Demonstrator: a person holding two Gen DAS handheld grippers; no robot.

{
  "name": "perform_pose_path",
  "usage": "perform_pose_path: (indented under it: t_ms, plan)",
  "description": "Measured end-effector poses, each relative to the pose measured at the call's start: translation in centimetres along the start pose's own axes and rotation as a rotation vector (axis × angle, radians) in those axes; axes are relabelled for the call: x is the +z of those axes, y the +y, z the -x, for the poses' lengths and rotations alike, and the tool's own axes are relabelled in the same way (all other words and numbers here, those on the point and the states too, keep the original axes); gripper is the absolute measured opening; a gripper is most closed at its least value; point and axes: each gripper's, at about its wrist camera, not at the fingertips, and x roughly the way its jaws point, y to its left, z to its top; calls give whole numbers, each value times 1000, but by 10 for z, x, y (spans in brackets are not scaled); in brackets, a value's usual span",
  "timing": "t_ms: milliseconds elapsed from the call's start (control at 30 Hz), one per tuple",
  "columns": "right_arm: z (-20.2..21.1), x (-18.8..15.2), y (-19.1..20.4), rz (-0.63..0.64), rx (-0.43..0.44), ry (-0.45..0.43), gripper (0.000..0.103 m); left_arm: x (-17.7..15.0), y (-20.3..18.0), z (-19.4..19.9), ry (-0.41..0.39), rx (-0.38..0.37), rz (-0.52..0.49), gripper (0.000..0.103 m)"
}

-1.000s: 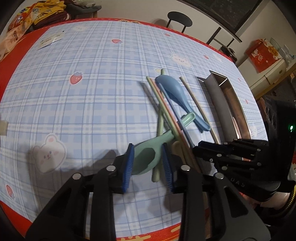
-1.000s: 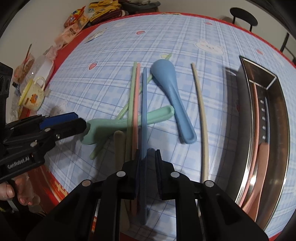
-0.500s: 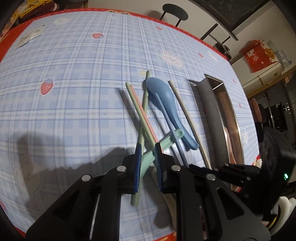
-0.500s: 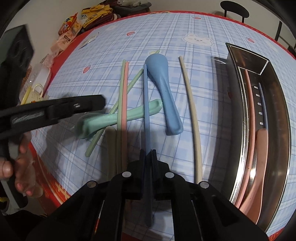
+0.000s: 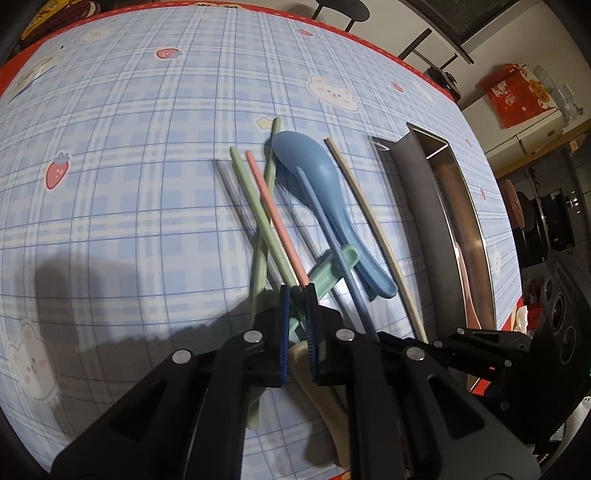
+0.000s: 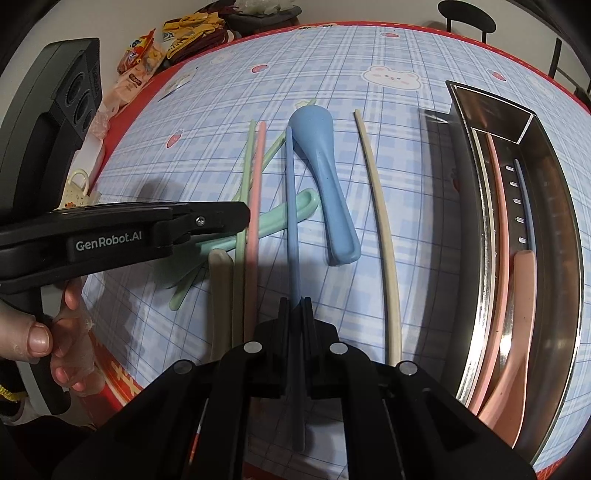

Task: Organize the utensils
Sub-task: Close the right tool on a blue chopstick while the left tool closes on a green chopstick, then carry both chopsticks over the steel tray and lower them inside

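My left gripper [image 5: 297, 293] is shut on the mint green spoon [image 5: 332, 271], gripping it near the bowl end; it also shows from the side in the right wrist view [image 6: 243, 216]. My right gripper [image 6: 295, 301] is shut on a blue chopstick [image 6: 291, 206] that points away across the table. A blue spoon [image 6: 325, 177], a green chopstick [image 5: 258, 210], a pink chopstick [image 5: 273, 214], a second green chopstick [image 5: 264, 229] and a beige chopstick [image 6: 380, 229] lie on the checked tablecloth. A beige spoon handle [image 6: 219, 288] lies near the front edge.
A long steel tray [image 6: 565, 229] stands at the right and holds a pink spoon [image 6: 517, 325], a pink chopstick and a blue chopstick. Snack bags [image 6: 140, 70] and a cup [image 6: 75, 188] sit at the table's left edge. A chair [image 5: 340, 7] stands beyond the far edge.
My left gripper closed on the green spoon, which it straddled open a second ago, and the view rose. My right gripper stayed shut on the blue chopstick and lifted it slightly.
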Motion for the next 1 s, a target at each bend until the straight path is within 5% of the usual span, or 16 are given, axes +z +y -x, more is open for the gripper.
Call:
perform_pose_path:
  t_ms: [1000]
  plan:
    - [3, -2, 0, 5, 7, -15, 7, -6, -7, -7, -45, 35, 3, 13]
